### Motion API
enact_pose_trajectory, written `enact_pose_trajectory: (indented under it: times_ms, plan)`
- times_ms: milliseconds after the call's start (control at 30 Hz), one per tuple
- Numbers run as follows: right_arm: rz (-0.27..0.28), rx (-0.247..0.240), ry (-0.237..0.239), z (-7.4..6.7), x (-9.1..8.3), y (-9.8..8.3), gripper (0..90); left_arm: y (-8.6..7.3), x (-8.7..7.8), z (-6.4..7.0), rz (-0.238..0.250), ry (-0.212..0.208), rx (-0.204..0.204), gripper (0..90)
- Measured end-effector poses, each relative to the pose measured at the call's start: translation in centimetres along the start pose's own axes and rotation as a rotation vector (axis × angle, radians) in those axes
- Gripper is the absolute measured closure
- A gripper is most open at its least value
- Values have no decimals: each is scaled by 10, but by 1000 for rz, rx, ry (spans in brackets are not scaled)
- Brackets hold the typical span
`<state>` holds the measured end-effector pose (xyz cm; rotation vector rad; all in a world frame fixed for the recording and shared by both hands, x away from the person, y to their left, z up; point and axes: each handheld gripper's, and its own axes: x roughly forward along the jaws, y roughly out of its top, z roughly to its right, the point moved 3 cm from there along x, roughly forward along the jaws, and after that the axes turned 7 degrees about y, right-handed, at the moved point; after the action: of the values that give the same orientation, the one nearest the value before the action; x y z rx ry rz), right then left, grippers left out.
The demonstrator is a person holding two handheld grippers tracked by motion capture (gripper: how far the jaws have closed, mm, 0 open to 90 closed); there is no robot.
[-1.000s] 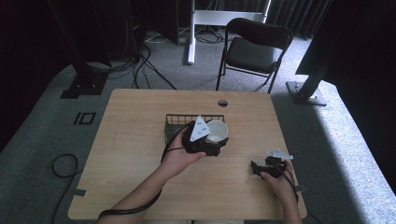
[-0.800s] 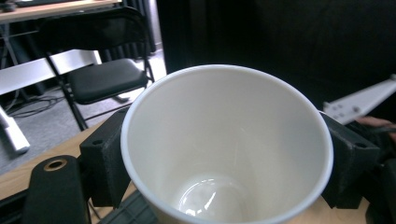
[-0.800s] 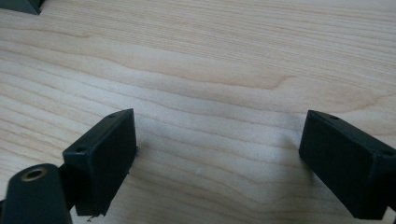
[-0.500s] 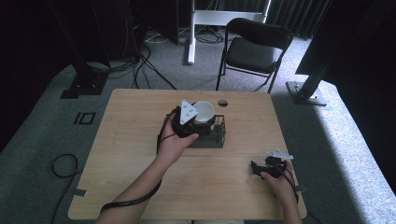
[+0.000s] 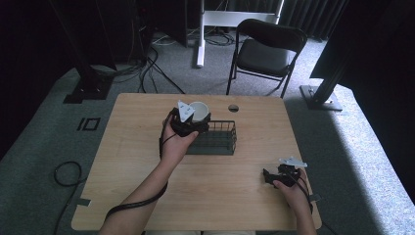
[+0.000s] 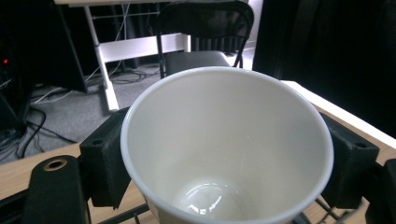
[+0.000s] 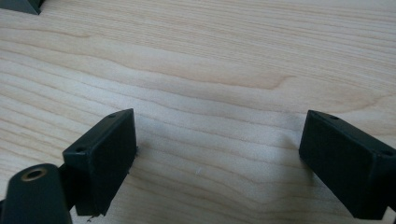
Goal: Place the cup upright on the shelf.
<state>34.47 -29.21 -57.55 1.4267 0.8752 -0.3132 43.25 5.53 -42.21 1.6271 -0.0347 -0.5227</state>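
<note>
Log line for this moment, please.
left gripper: shut on white cup, above wire basket far-left edge | right gripper: open, empty, low over table

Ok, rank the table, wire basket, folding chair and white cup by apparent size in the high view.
1. Table, by far the largest.
2. Folding chair, though it stands farther from the camera.
3. Wire basket.
4. White cup, smallest, partly hidden by the left gripper holding it.

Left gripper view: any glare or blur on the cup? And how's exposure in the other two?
Left gripper view: white cup sharp at the rim, with a soft glare patch on its inner bottom; background dim. High view: table evenly lit, surroundings near black, bright patch on the floor at right. Right gripper view: wood grain crisp, near jaw edges slightly soft.
</note>
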Motion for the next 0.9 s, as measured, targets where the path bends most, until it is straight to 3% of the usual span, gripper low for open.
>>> enact_pose_trajectory:
  times_ms: [167,400,633,800,900]
  plan:
    - [-1,0,0,0,0,0,107,-16,14,0,-44,-9,-16,199]
    - [-1,0,0,0,0,0,107,-27,26,2,-65,-9,-40,199]
    - [-1,0,0,0,0,0,107,-39,33,7,-91,-9,-27,199]
    - [-1,0,0,0,0,0,107,-48,36,14,-116,-31,10,199]
    - [-1,0,1,0,0,0,107,-48,36,15,-109,-29,14,198]
